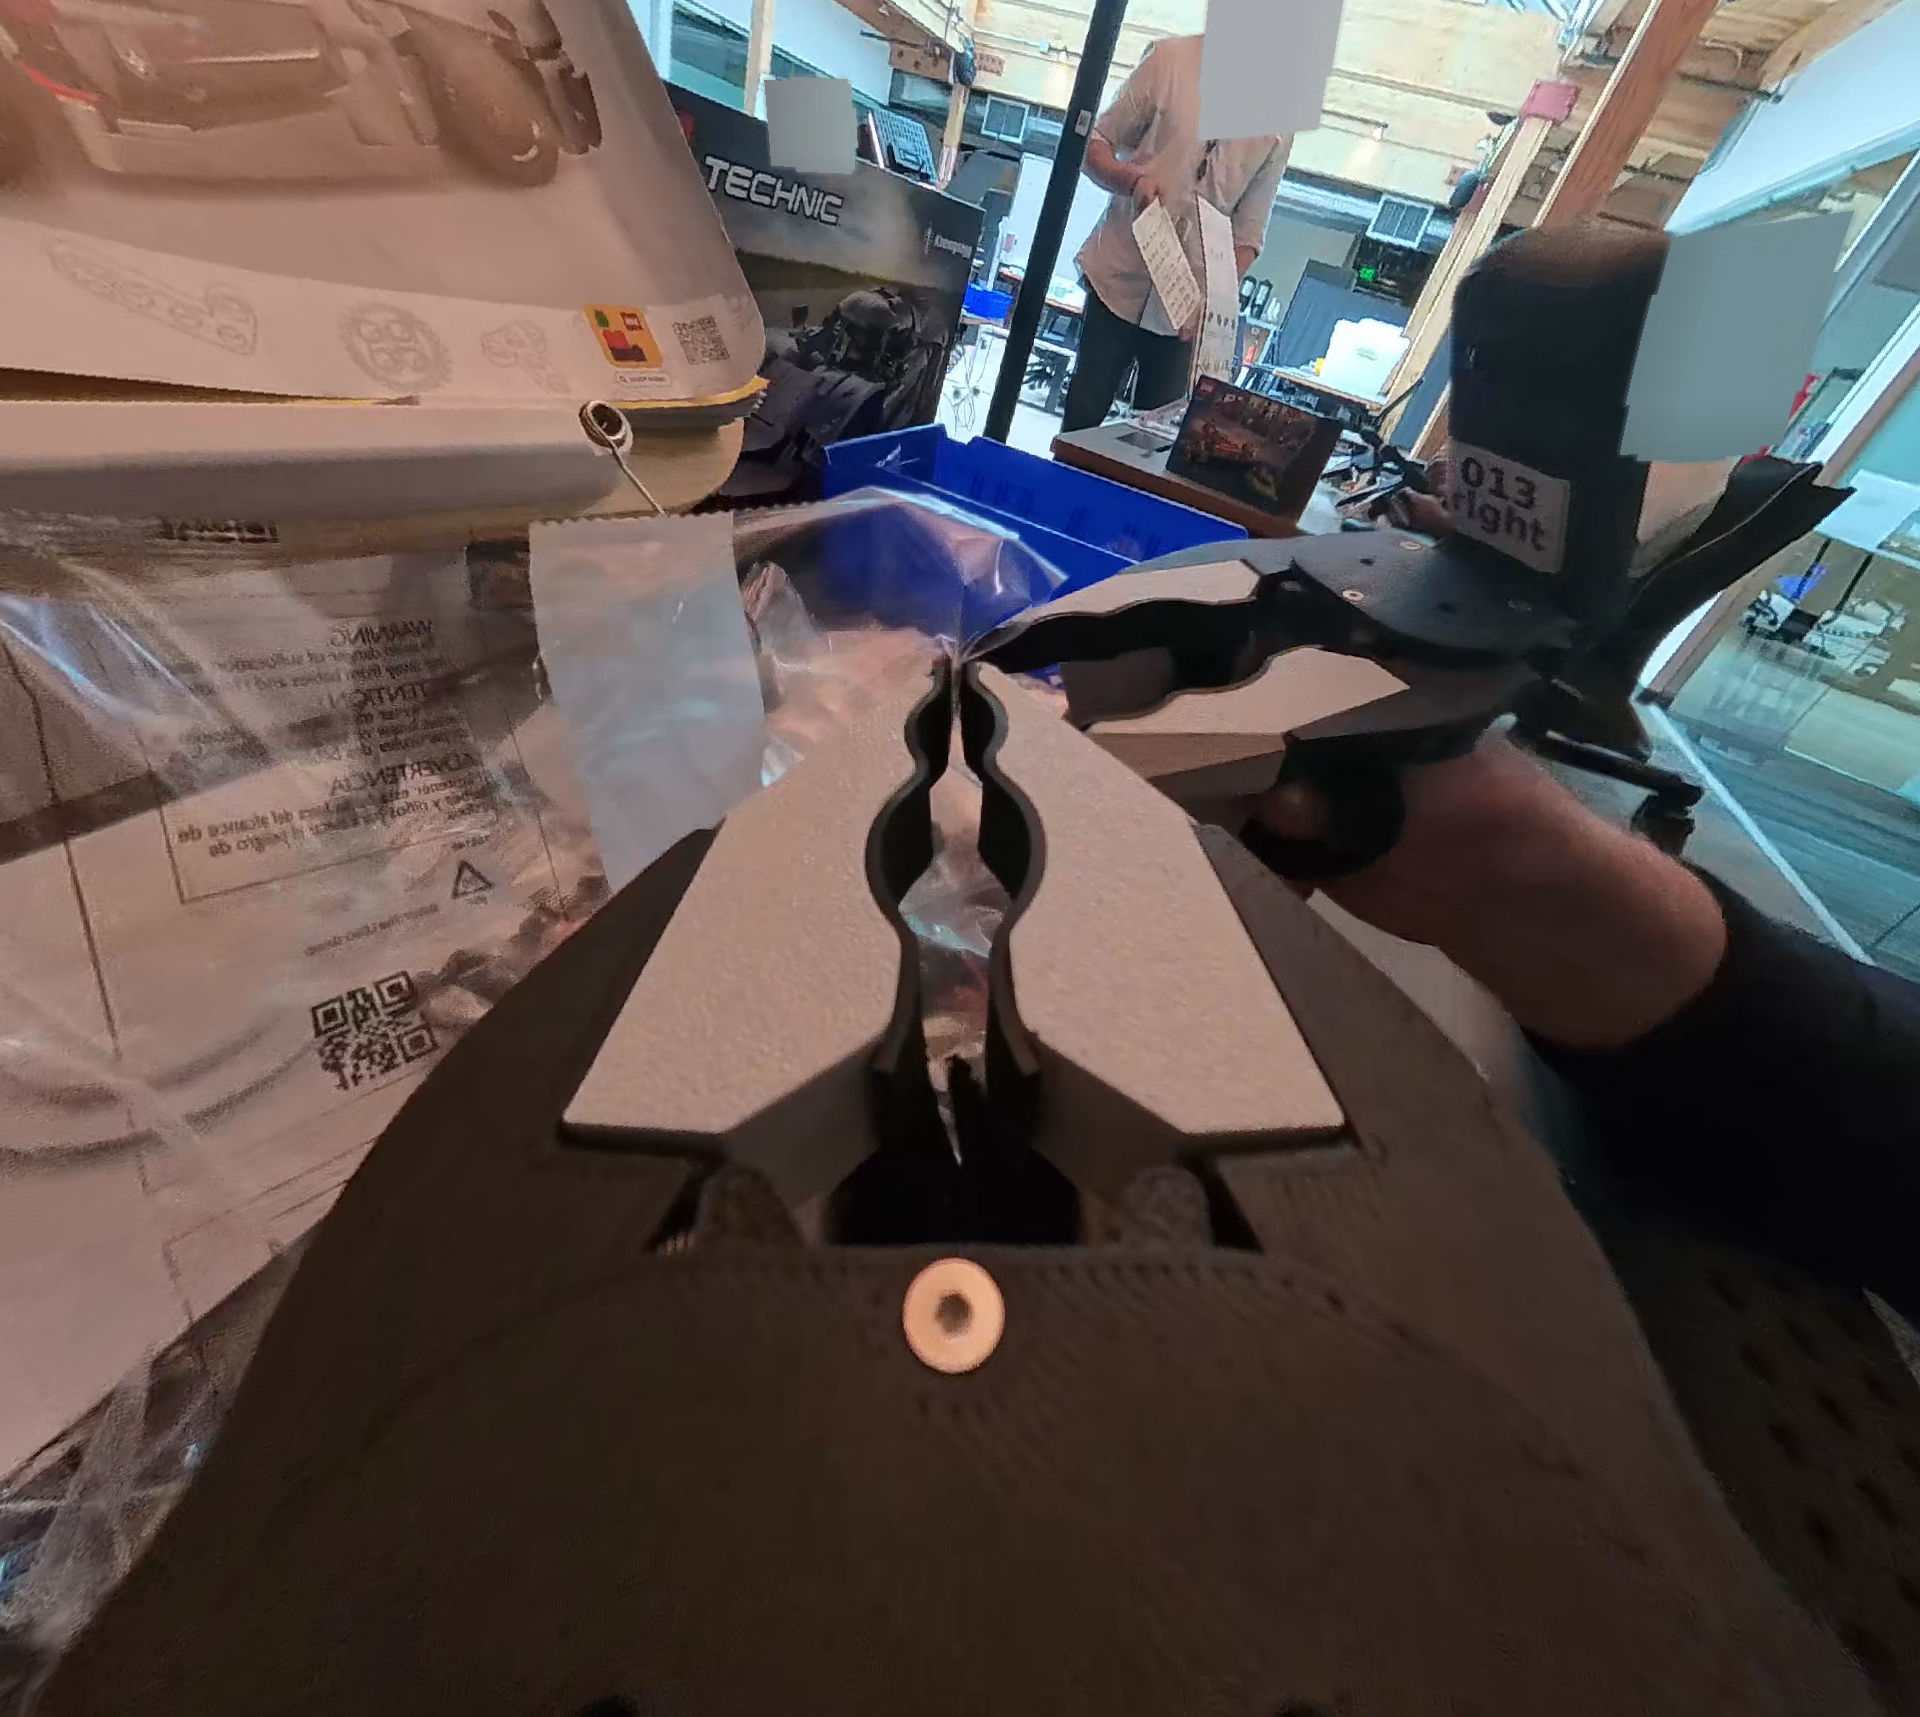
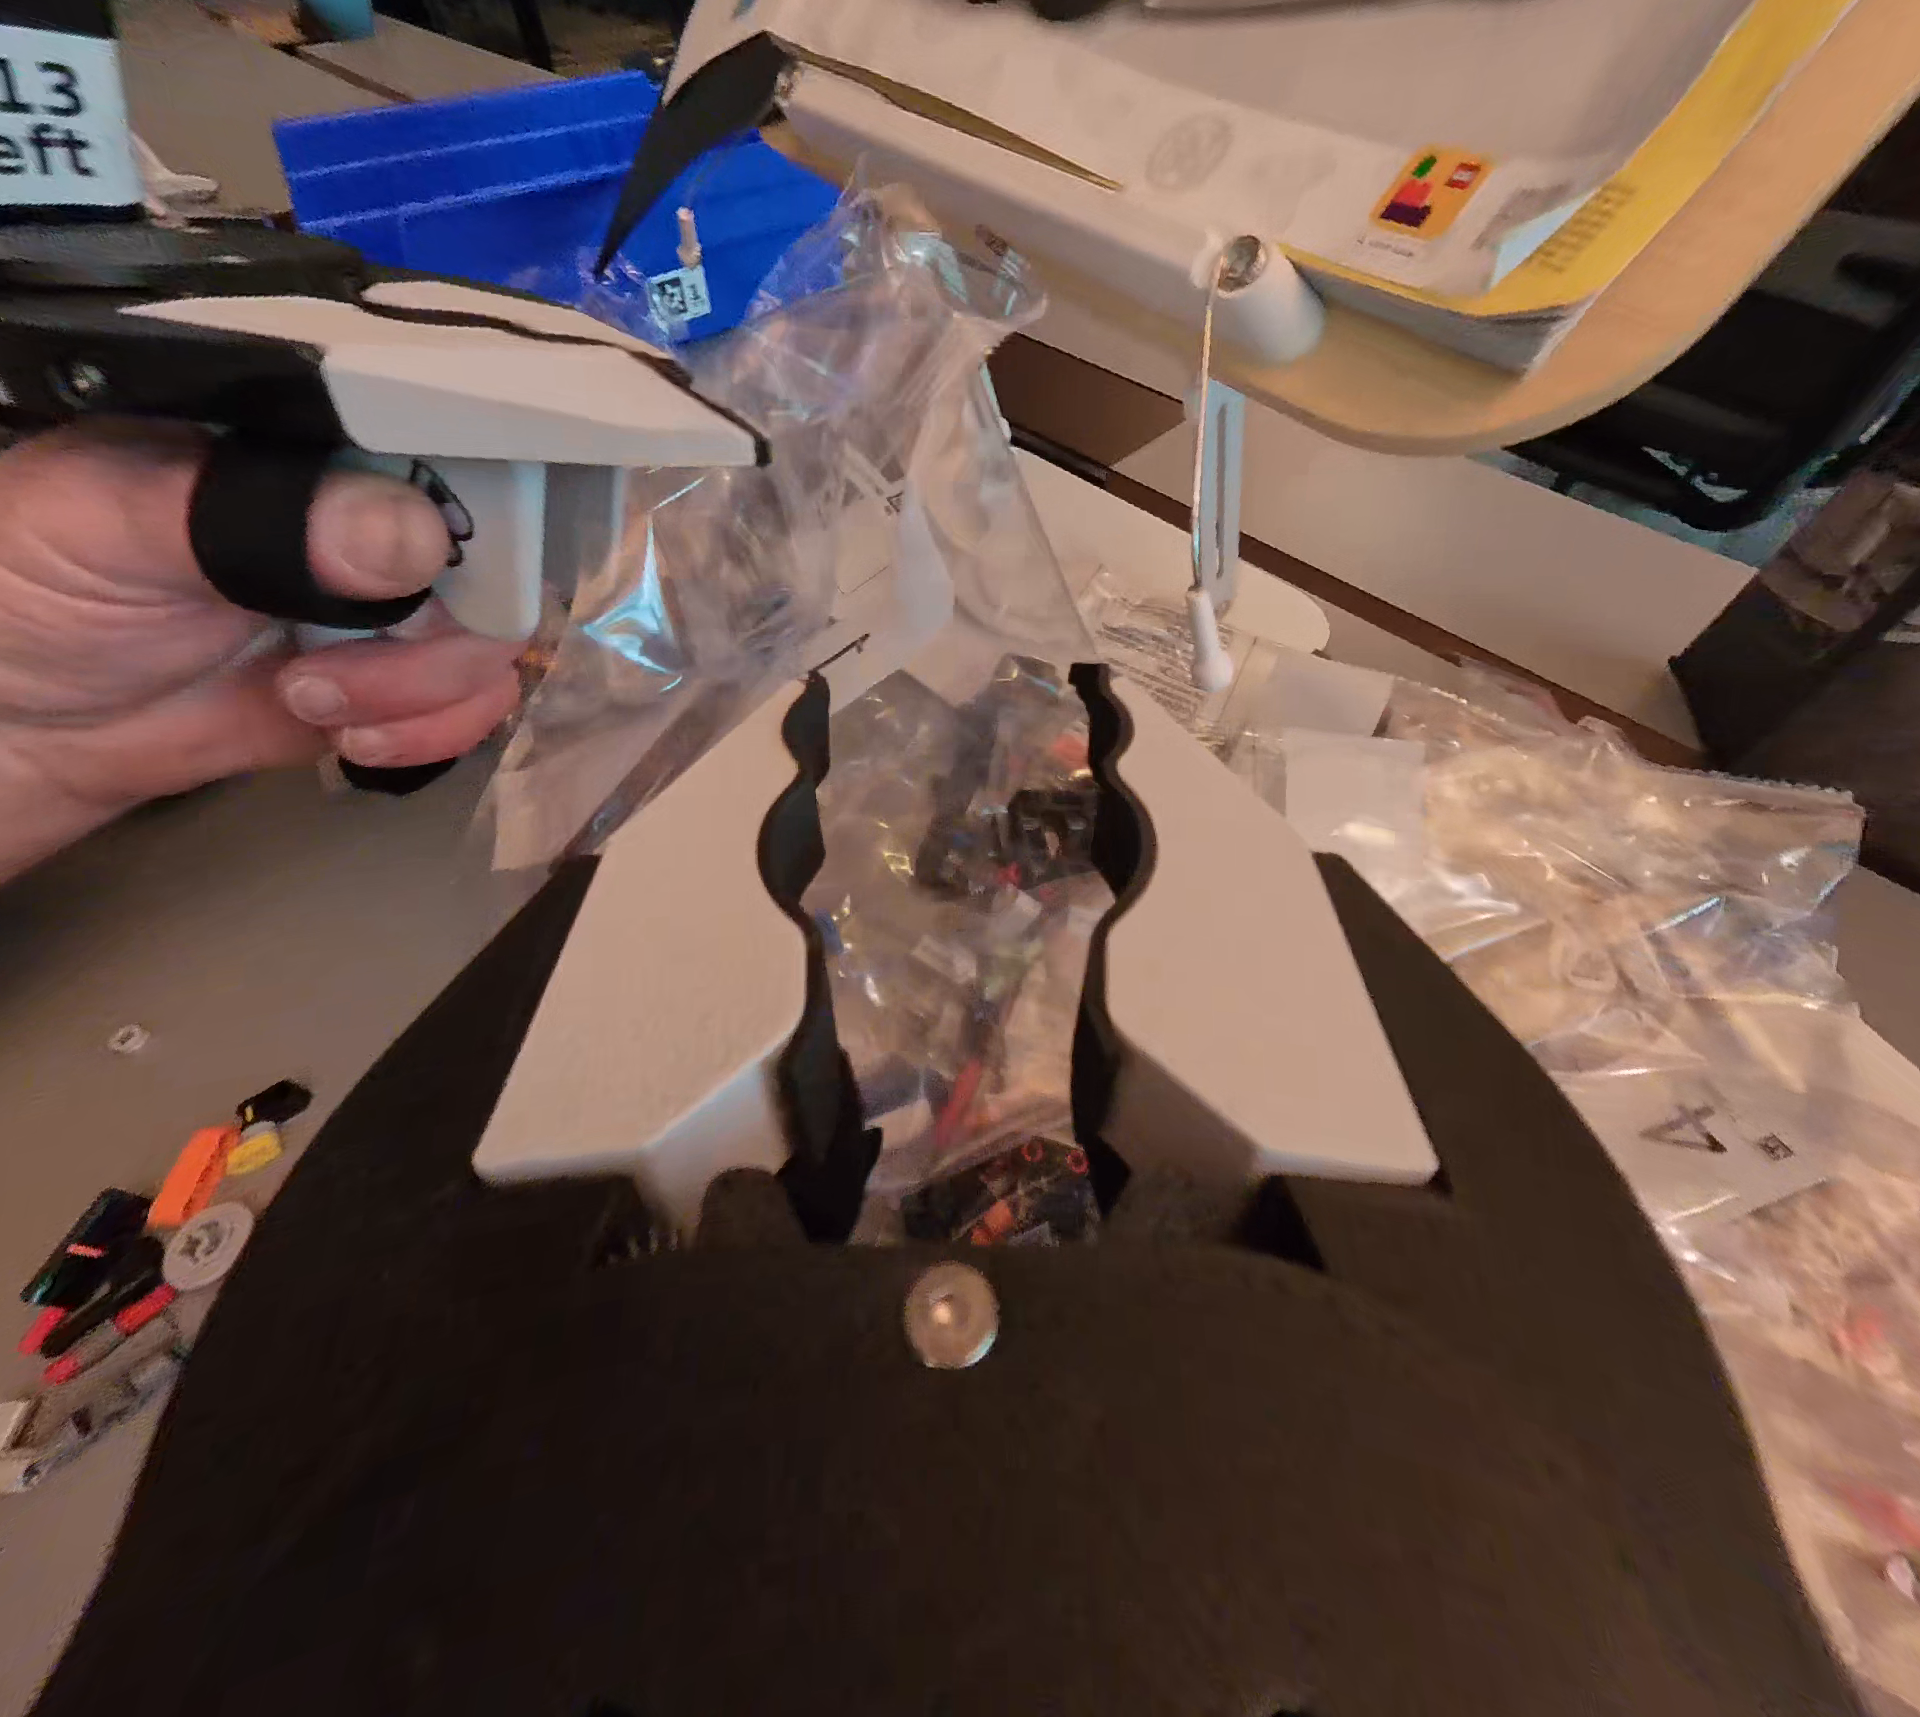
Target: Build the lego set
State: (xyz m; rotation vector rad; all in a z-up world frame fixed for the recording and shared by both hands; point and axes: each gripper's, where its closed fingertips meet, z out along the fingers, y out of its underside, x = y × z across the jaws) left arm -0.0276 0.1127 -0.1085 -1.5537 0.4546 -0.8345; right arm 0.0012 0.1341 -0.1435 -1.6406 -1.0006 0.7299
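Observation:
A clear plastic bag of small lego pieces (image 2: pixel 966 846) hangs over the table. My left gripper (image 1: pixel 954 686) is shut, pinching the bag's upper edge between its fingertips. It also shows at the left of the right wrist view (image 2: pixel 743 433), held by a hand. My right gripper (image 2: pixel 951 691) is open, its two fingers standing either side of the bag without closing on it. In the left wrist view it (image 1: pixel 997 644) reaches in from the right, tips close to my left gripper's tips. More of the bag's printed film (image 1: pixel 644 659) fills the left of that view.
An instruction booklet on a tilted stand (image 2: pixel 1299 36) hangs over the work area. A blue bin (image 2: pixel 468 161) sits behind. Loose lego pieces (image 2: pixel 135 1252) lie front left on the table. More clear bags (image 2: pixel 1610 888) lie at right. A person (image 1: pixel 1164 213) stands far back. One gripper's finger ends stand about 6 centimeters off the other's.

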